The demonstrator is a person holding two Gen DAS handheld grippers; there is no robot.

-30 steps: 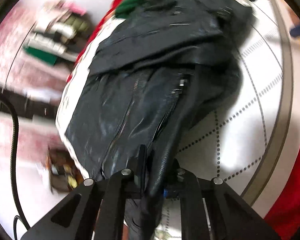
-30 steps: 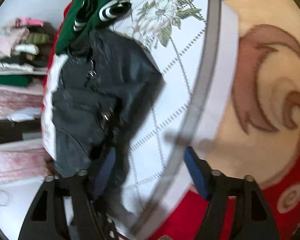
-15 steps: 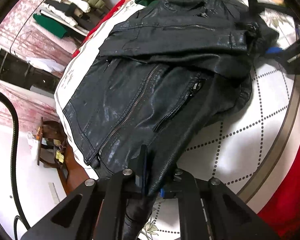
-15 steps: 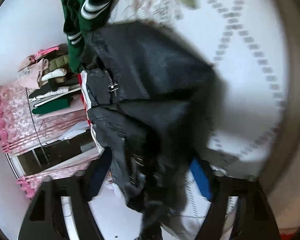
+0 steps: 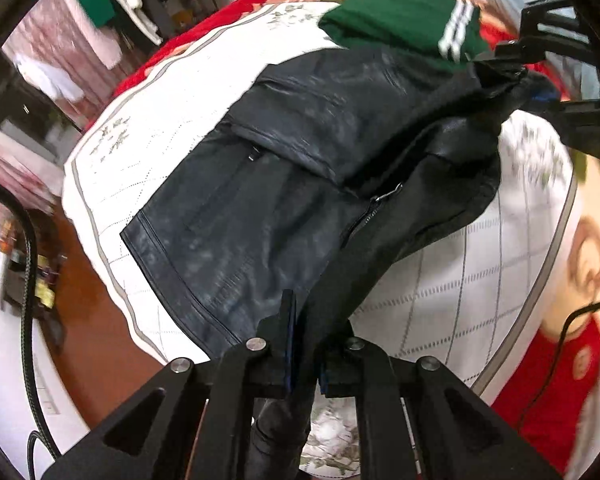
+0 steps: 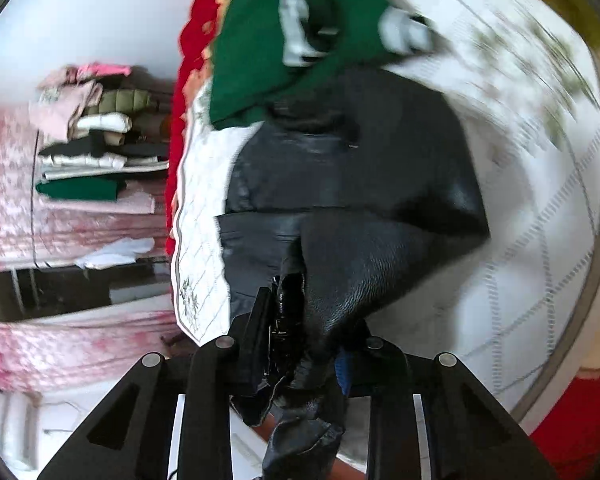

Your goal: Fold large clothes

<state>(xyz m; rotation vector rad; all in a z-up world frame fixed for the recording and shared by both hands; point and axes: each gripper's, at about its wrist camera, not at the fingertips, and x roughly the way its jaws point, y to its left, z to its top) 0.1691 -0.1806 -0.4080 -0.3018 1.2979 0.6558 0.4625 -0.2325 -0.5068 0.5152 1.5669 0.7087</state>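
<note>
A black leather jacket [image 5: 284,184] lies across a white quilted bedspread [image 5: 172,96], its near edge lifted off the bed. My left gripper [image 5: 306,344] is shut on a fold of the jacket's edge. In the right wrist view the same jacket [image 6: 380,184] bunches between the jaws of my right gripper [image 6: 304,336], which are closing on its edge; the pads press on the leather. From the left wrist view the right gripper [image 5: 540,80] shows at the top right, holding the jacket's far corner up.
A green garment with white stripes [image 5: 404,24] lies at the jacket's far end, also in the right wrist view as the green garment [image 6: 276,40]. A red patterned blanket [image 5: 560,380] lies under the bedspread. Shelves with folded clothes [image 6: 88,140] stand beyond the bed.
The right gripper came from above the bedspread onto the jacket's edge and closed on it. Both grippers rose, lifting the jacket's near side off the bed.
</note>
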